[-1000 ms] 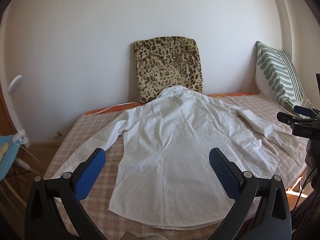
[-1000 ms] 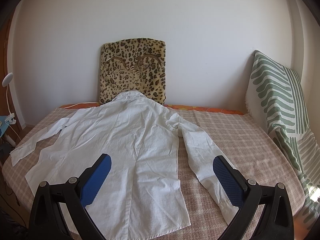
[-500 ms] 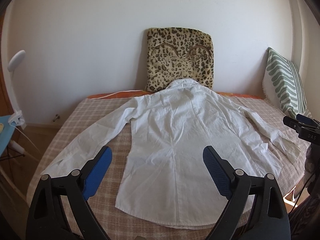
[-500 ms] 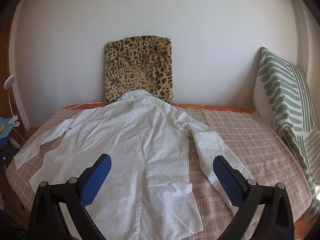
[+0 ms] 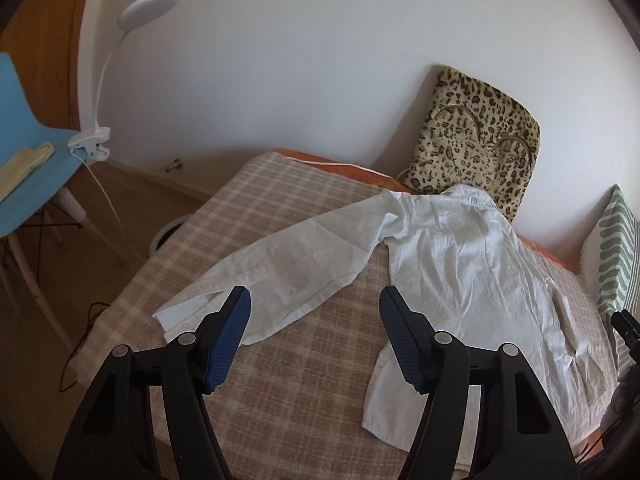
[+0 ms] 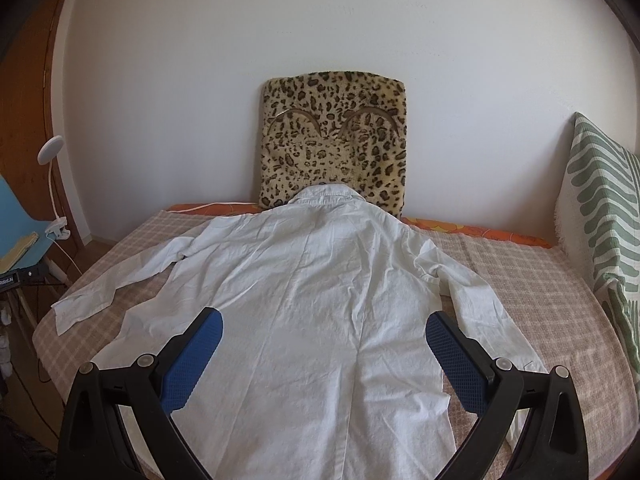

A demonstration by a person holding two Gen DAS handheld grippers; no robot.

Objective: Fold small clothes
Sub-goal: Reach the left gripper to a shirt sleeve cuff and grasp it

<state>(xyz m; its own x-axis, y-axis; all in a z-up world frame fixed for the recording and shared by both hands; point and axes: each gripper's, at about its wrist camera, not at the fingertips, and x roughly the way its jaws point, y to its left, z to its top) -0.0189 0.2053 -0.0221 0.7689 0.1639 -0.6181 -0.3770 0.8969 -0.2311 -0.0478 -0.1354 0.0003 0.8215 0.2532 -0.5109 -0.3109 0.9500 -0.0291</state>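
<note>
A white long-sleeved shirt [image 6: 320, 312] lies flat, back up, on the checked bed cover [image 6: 540, 292], collar toward the wall, both sleeves spread out. My left gripper [image 5: 314, 304] is open and empty, hovering just above the shirt's left sleeve [image 5: 280, 268] near its cuff. My right gripper [image 6: 324, 324] is open and empty above the lower back of the shirt. The shirt body also shows in the left wrist view [image 5: 480, 280].
A leopard-print cushion [image 6: 334, 144] leans on the wall behind the collar. A green-striped pillow [image 6: 600, 208] stands at the bed's right side. A blue chair [image 5: 28, 152] with a clip lamp [image 5: 148, 4] stands left of the bed, with cables on the floor.
My left gripper has swung left and now faces the left sleeve instead of the shirt's back. My right gripper has shifted left over the shirt's middle.
</note>
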